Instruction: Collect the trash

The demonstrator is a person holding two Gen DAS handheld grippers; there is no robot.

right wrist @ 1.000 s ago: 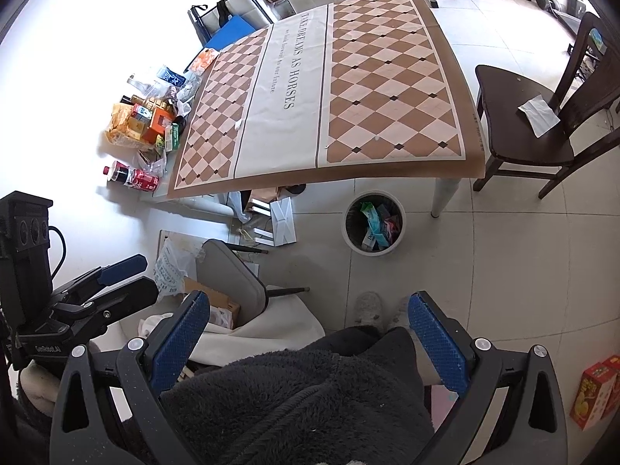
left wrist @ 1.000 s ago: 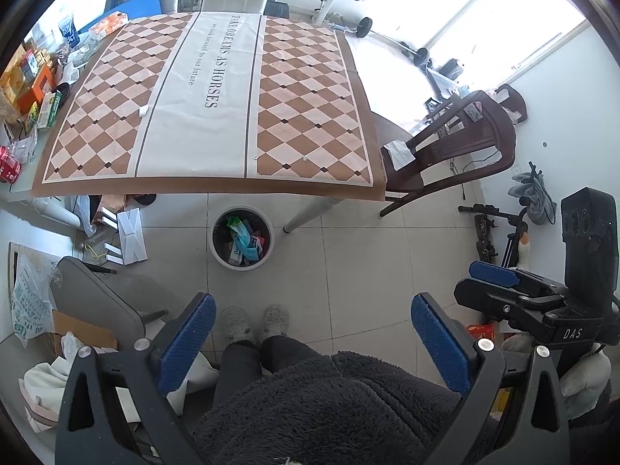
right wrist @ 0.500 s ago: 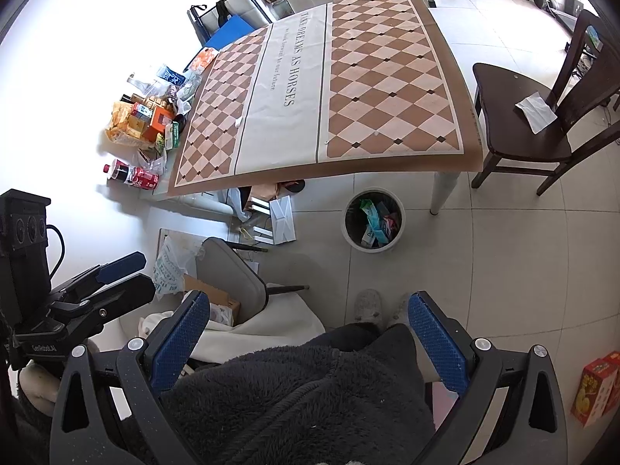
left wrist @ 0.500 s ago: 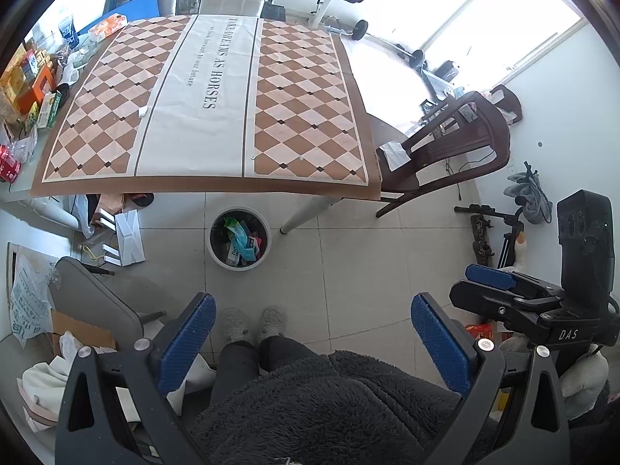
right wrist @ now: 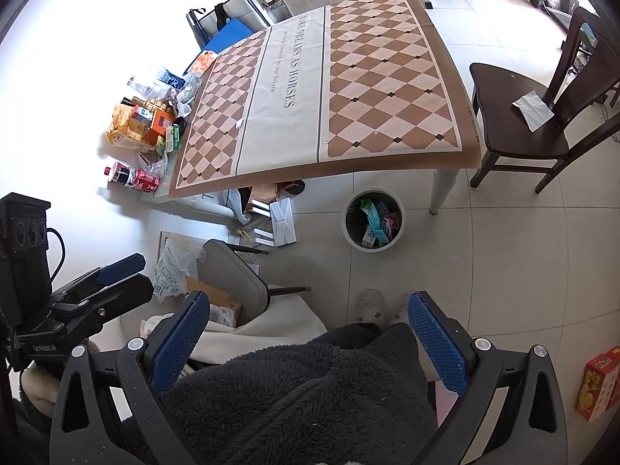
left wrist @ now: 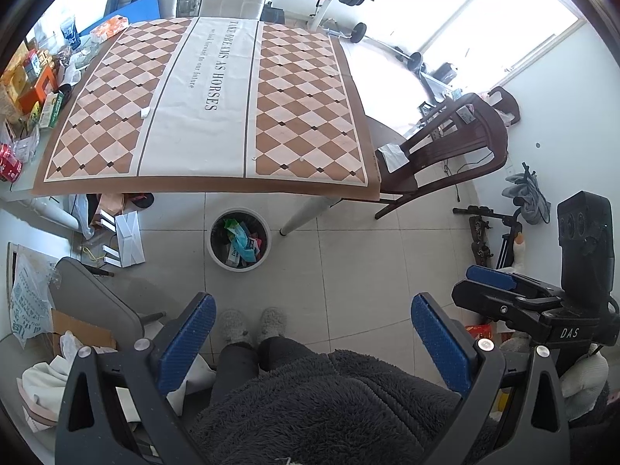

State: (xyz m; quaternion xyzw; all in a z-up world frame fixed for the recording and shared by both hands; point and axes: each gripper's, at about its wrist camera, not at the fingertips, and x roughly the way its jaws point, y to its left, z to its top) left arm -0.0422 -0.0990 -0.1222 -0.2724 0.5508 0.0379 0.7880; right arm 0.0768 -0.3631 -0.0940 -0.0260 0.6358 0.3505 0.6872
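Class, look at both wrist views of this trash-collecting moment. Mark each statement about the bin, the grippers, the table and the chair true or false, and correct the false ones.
1. The trash bin stands on the floor near a white table leg. True.
2. The bin is empty. False: colourful wrappers lie inside it.
3. The left gripper is shut on a wrapper. False: its jaws are wide apart and hold nothing.
4. The right gripper is open and empty. True.
5. A white piece of paper lies on the seat of the dark wooden chair. True.
6. A cola bottle stands upright in the middle of the checked tablecloth. False: it lies on its side beyond the cloth's edge.
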